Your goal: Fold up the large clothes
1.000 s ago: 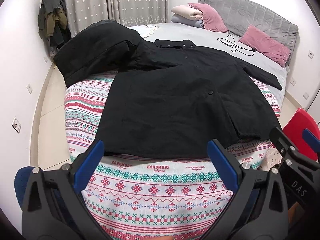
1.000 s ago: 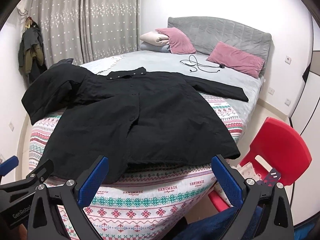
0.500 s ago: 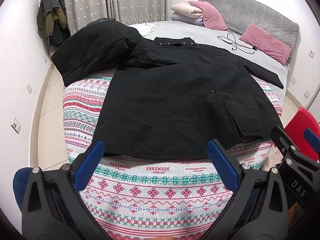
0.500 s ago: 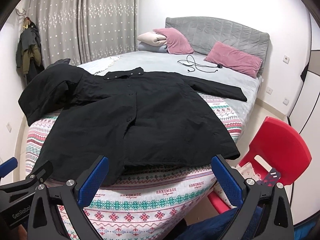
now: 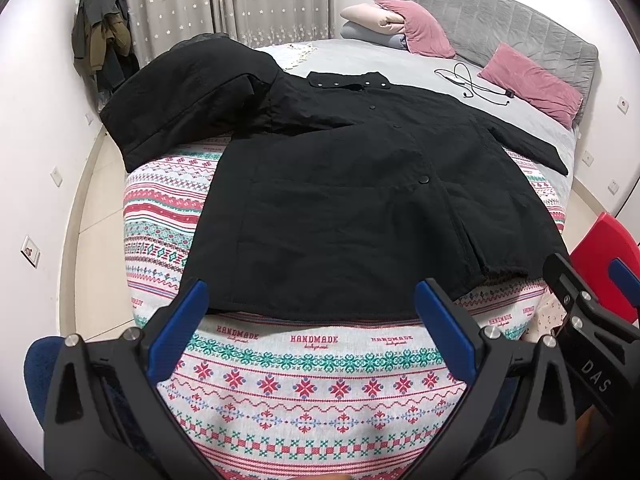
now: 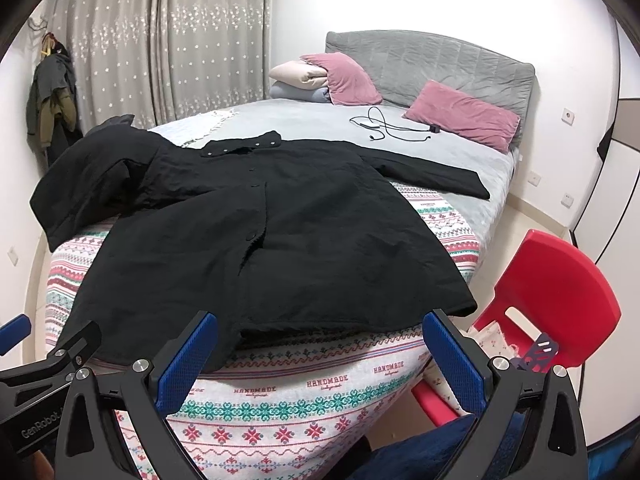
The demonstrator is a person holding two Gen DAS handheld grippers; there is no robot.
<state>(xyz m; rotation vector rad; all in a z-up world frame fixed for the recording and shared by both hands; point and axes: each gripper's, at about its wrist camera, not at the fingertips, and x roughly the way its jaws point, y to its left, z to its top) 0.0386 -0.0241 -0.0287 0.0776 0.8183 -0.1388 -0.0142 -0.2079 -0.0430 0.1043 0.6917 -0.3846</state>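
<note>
A large black buttoned coat (image 5: 352, 200) lies spread face up on the bed, collar toward the headboard, hem toward me; it also shows in the right wrist view (image 6: 280, 240). Its left sleeve (image 5: 188, 104) hangs over the bed's left side, its right sleeve (image 6: 436, 174) stretches out to the right. My left gripper (image 5: 312, 312) is open and empty, hovering just short of the hem's left part. My right gripper (image 6: 320, 340) is open and empty near the hem's right part; its side also shows in the left wrist view (image 5: 588, 312).
A patterned "HANDMADE" blanket (image 5: 312, 364) covers the bed's foot. A red plastic chair (image 6: 552, 296) stands at the right of the bed. Pink pillows (image 6: 460, 114), folded bedding (image 6: 296, 76) and a black cable (image 6: 384, 128) lie near the headboard. Clothes (image 5: 100, 48) hang on the left wall.
Both grippers have moved slightly forward toward the coat's hem; the coat lies as before. Both stay open.
</note>
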